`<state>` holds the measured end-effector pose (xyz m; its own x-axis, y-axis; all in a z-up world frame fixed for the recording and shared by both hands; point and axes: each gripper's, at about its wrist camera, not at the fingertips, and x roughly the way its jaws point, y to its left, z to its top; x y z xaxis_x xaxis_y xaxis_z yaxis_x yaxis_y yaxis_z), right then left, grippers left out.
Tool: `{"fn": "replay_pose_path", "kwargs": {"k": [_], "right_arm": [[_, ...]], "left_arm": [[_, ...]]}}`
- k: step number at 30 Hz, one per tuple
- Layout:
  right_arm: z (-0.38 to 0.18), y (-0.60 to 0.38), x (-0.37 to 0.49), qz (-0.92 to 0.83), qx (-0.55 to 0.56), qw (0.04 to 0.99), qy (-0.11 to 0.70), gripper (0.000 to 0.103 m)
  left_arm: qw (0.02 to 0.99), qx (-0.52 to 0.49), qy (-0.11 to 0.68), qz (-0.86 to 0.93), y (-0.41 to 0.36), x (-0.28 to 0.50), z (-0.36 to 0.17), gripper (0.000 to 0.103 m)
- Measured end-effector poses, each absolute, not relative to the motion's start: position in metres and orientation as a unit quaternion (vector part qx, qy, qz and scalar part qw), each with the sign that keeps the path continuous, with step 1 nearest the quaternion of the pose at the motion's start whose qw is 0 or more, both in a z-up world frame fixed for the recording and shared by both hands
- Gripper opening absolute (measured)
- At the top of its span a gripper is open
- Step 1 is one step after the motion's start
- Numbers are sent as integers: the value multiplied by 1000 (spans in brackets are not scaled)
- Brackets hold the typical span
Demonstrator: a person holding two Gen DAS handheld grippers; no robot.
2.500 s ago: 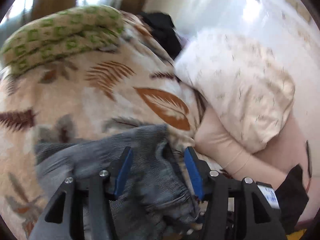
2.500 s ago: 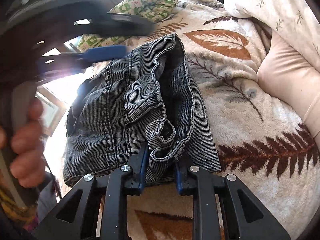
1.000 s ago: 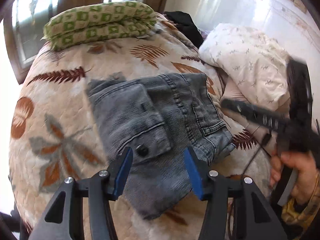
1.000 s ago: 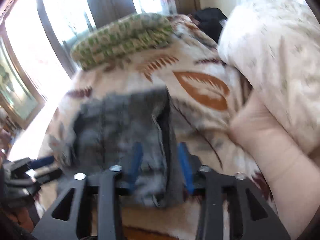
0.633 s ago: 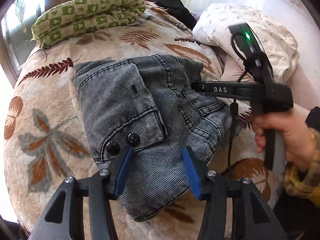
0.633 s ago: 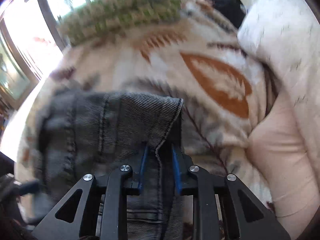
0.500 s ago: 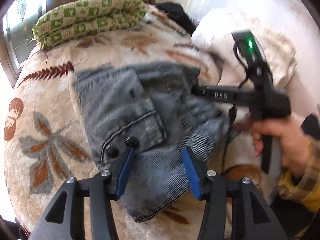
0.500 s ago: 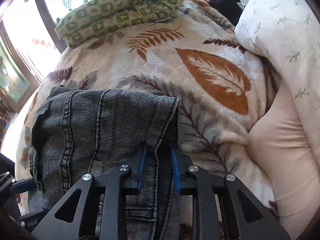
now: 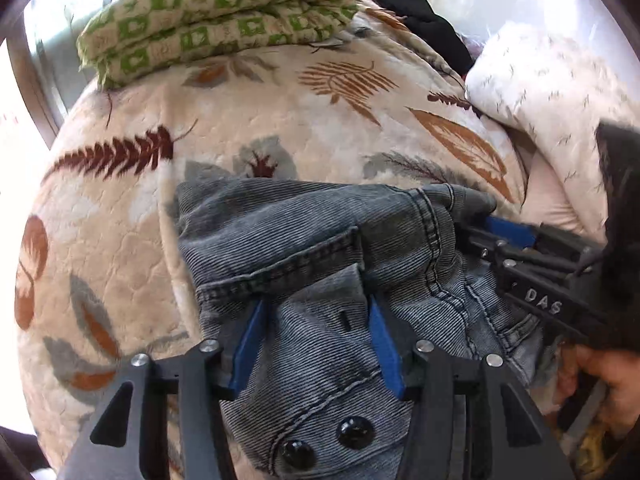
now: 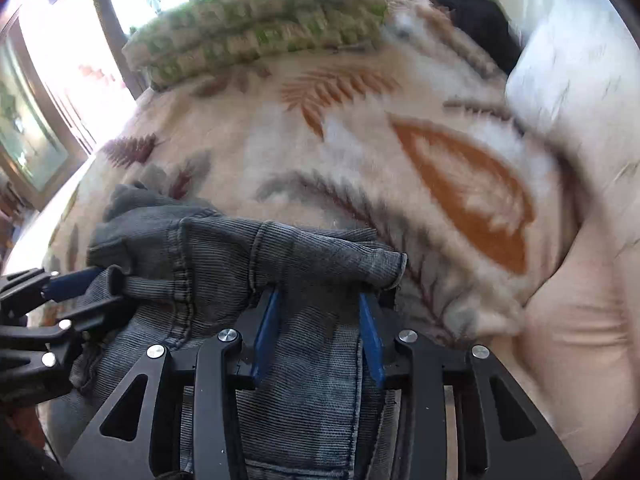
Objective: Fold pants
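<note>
The pants [image 9: 320,240] lie on the bed [image 9: 280,120] as a compact, multi-layer bundle, folding apparently nearly complete, with the left hand-held gripper [image 9: 316,320] and right hand-held gripper [image 10: 316,320] both spread, straddling denim ungripped.

L gripper [image 9: 316,344] now sits further in over the grey pants [image 9: 320,240]: pocket flap lies between its blue pads, the two black buttons [image 9: 326,440] now behind the tips vs ahead 0.6 s ago. R gripper [image 10: 318,336], shut tight on the hem 0.5 s ago, now has pads spread wide w/ denim between. Far edge of pants is bunched/rolled up, was flat. R view now motion-blurred.
</note>
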<state>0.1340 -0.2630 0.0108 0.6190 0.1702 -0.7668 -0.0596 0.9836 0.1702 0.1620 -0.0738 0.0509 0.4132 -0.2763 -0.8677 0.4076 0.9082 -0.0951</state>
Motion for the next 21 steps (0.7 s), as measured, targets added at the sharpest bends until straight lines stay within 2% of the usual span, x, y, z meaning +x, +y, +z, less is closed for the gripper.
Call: {"fn": "replay_pose_path", "kwargs": {"k": [3, 11, 17, 19, 21], "right_arm": [[20, -259, 133, 62, 41, 894, 442, 35], [51, -265, 66, 88, 104, 900, 414, 49], [16, -244, 41, 85, 65, 886, 452, 53], [10, -240, 41, 76, 41, 888, 451, 63], [12, -244, 41, 78, 53, 887, 452, 63]], "left_arm": [[834, 52, 510, -205, -70, 163, 57, 54], [853, 9, 471, -226, -45, 112, 94, 54], [851, 56, 480, -204, -49, 78, 65, 54], [857, 62, 472, -199, -50, 74, 64, 54], [857, 57, 474, -196, -48, 74, 68, 54]]}}
